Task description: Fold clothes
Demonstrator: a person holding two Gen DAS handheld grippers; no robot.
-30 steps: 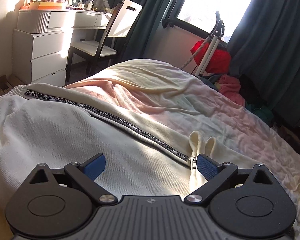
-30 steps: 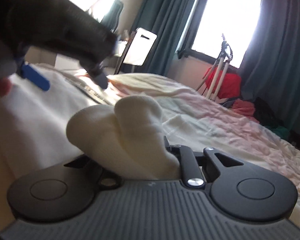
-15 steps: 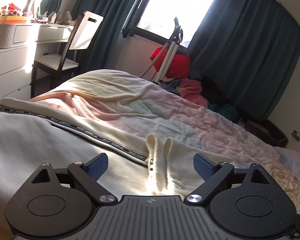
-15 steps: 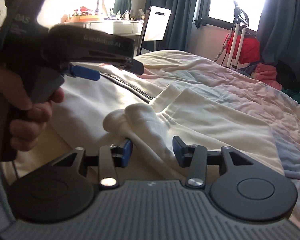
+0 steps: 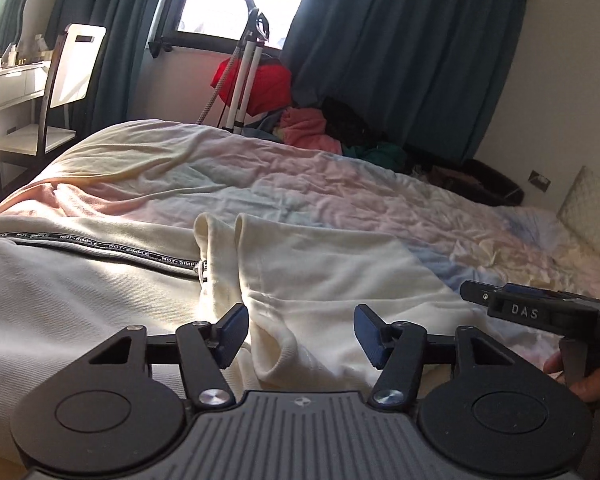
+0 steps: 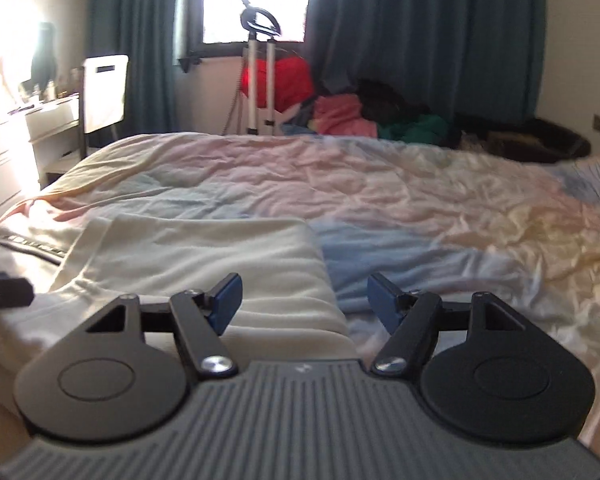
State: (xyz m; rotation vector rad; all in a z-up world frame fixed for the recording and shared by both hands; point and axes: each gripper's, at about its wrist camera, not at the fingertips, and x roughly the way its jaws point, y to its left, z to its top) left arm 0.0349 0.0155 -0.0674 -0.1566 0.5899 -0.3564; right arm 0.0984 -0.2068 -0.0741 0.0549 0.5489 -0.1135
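A cream zip-up garment (image 5: 80,292) with a black "NOT-SIMPLE" tape along its zipper (image 5: 112,250) lies on the bed. Its sleeve or side panel (image 5: 332,276) is folded over to the right. My left gripper (image 5: 300,334) is open, its blue pads either side of a rolled cream cuff (image 5: 284,356), not gripping it. My right gripper (image 6: 302,302) is open and empty, over the right edge of the folded cream cloth (image 6: 204,252). The right gripper also shows in the left wrist view (image 5: 540,312).
A pastel quilt (image 5: 340,196) covers the bed (image 6: 460,216). Behind it stand a tripod-like stand (image 5: 246,60), a red bag (image 5: 268,84) and a heap of clothes (image 5: 312,128). A white chair (image 5: 68,80) and dresser (image 5: 8,84) are at the left.
My right gripper let go of the cream cloth, opened and swung to the right. My left gripper also turned right and now straddles the cuff. The left gripper has left the right view.
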